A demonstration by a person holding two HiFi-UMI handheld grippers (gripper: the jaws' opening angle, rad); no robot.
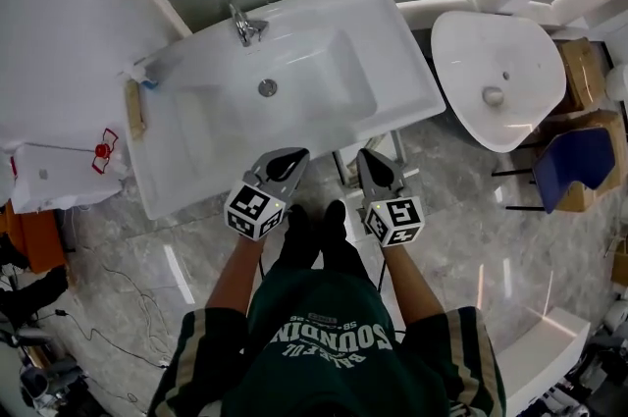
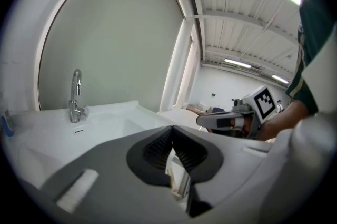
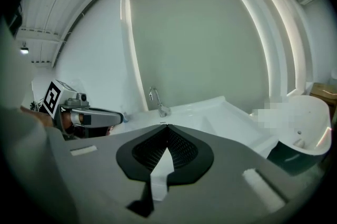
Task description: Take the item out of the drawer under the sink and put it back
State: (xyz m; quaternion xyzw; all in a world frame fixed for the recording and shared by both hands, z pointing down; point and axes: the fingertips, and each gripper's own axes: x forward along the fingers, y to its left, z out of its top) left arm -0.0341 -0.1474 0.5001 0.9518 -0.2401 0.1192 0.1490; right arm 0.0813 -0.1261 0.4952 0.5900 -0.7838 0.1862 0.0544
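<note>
Standing square to the sink, shoes just short of its front edge, the person holds both tools out toward it. Left gripper: tip at the sink's front edge, jaws clenched point to point, nothing between them. Right gripper: likewise closed and empty, tip just short of the sink's front edge, above a metal frame that shows below the sink. Drawer and item: neither appears in any view. The sink's top hides whatever sits beneath it, and both gripper views look across the sink top. Judgement: the item is probably inside the shut drawer, and the task has barely begun. To do the opening well, sink both tools below the sink's rim and tip them until the drawer front comes into sight. Spread one set of jaws before reaching the handle, pull straight outward, and keep the other tool free for the item. Mind the sink's overhang on the way down. Farther on, the faucet stands at the sink's back edge, with grey wall behind.
</note>
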